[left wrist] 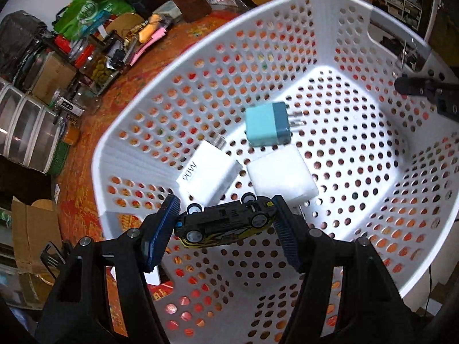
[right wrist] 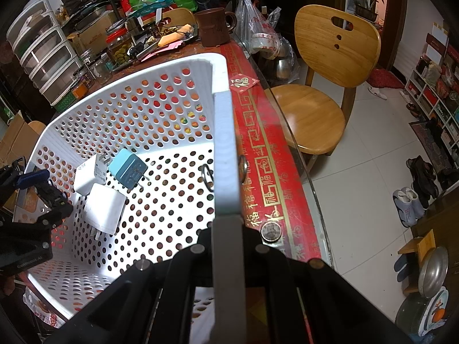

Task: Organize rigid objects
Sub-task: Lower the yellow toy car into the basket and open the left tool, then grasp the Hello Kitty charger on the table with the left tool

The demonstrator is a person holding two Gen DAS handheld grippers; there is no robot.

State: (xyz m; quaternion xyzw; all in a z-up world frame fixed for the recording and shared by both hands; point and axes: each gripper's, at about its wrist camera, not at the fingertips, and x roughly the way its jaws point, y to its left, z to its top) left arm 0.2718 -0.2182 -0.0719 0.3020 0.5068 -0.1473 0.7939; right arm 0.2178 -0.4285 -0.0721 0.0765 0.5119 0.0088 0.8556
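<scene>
Gripping a black and yellow toy car [left wrist: 226, 223] end to end between its blue ribbed pads [left wrist: 160, 229], the left gripper [left wrist: 225, 230] hangs over the near inner wall of the white perforated laundry basket [left wrist: 358, 57], with the car turned underside up, wheels showing. On the basket floor lie three plug adapters: a white charger marked 90W [left wrist: 209, 179], a plain white charger [left wrist: 282, 173] just beside it, and a teal two-tone charger [left wrist: 268, 124] with its prongs pointing away from the others. The right gripper [right wrist: 228, 223] is clenched on the basket rim [right wrist: 226, 154], its jaws fully closed on the thin wall. A black ring [right wrist: 207, 177] rests on the basket floor near that rim. The basket stands on a red patterned tablecloth [right wrist: 266, 172], where a coin [right wrist: 271, 232] lies next to the right gripper; a wooden chair [right wrist: 324, 86] stands beyond the table edge.
</scene>
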